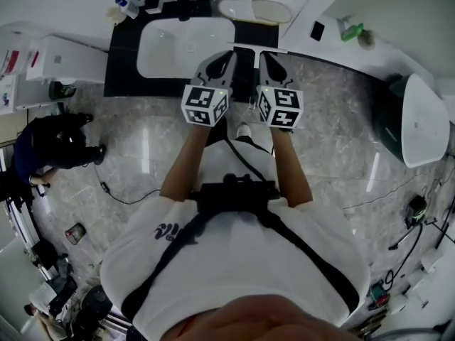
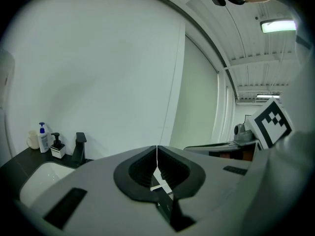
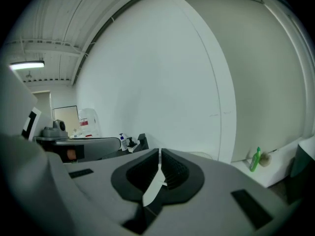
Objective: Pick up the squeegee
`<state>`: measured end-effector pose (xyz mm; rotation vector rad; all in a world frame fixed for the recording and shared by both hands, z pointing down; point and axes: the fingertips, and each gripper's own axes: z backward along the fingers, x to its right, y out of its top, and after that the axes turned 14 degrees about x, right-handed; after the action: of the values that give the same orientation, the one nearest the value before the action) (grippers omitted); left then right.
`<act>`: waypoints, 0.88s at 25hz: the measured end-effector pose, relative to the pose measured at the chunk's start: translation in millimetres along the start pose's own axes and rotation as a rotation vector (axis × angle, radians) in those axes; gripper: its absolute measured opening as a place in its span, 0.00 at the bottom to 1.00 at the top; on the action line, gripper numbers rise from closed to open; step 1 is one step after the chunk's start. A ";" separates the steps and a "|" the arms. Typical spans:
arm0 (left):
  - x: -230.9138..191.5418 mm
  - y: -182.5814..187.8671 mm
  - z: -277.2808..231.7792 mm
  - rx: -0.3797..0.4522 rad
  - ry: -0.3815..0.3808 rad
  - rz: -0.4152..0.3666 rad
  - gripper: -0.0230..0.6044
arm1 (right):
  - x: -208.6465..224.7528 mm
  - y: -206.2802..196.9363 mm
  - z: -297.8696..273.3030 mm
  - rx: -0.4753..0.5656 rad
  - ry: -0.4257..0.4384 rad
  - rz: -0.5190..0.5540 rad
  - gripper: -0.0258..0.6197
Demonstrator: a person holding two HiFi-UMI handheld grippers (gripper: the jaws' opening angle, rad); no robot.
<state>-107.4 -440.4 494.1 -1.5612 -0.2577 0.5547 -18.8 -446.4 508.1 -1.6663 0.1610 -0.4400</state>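
Left gripper and right gripper, fingers closed together and empty, hover beside the white sink.

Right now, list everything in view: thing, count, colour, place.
counter: 1, black, against the wall ahead
sink: 1, white, set in the counter
faucet: 1, black, behind the sink
blue-top bottle: 1, clear, counter's back left corner
pump dispenser: 1, black and white, beside that bottle
white bar: 1, counter's near edge; possibly the squeegee
green bottle: 1, white ledge at right
bystander: 1, dark clothes, floor at left
left hand-held gripper: grey, jaws together, empty
right hand-held gripper: grey, jaws together, empty
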 end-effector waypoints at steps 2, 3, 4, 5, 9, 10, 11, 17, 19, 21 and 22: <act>-5.7 -11.1 -6.8 -0.021 -0.007 0.010 0.06 | 6.8 -12.9 -6.2 -0.029 -0.016 -0.004 0.05; -7.7 -17.6 -9.5 -0.033 -0.012 0.017 0.06 | 10.4 -20.0 -8.0 -0.045 -0.026 -0.005 0.05; -9.8 -24.6 -12.0 -0.046 -0.016 0.023 0.06 | 13.7 -27.4 -9.8 -0.063 -0.035 -0.006 0.05; -12.3 -31.4 -14.6 -0.060 -0.020 0.029 0.06 | 16.7 -35.0 -11.9 -0.082 -0.044 -0.007 0.05; -22.0 -57.4 -26.7 -0.111 -0.033 0.038 0.06 | 28.4 -65.4 -21.2 -0.158 -0.068 -0.013 0.05; -23.9 -64.3 -29.7 -0.124 -0.040 0.036 0.06 | 31.5 -73.2 -23.0 -0.177 -0.076 -0.013 0.05; -25.8 -71.3 -32.2 -0.139 -0.046 0.034 0.06 | 34.5 -81.3 -24.5 -0.196 -0.084 -0.014 0.05; -36.9 -112.0 -45.0 -0.204 -0.065 0.056 0.06 | 48.5 -133.8 -29.6 -0.332 -0.124 -0.051 0.05; -40.0 -123.3 -50.1 -0.218 -0.070 0.066 0.06 | 52.7 -150.2 -32.3 -0.369 -0.134 -0.063 0.05; -42.1 -133.6 -53.7 -0.232 -0.078 0.074 0.06 | 55.6 -168.1 -35.0 -0.406 -0.139 -0.076 0.06; -43.3 -138.3 -54.6 -0.240 -0.081 0.079 0.06 | 56.2 -177.4 -36.5 -0.425 -0.140 -0.079 0.09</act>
<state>-93.9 -498.0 637.2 -1.7894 -0.3351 0.6684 -7.2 -473.5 695.4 -2.1203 0.0878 -0.3624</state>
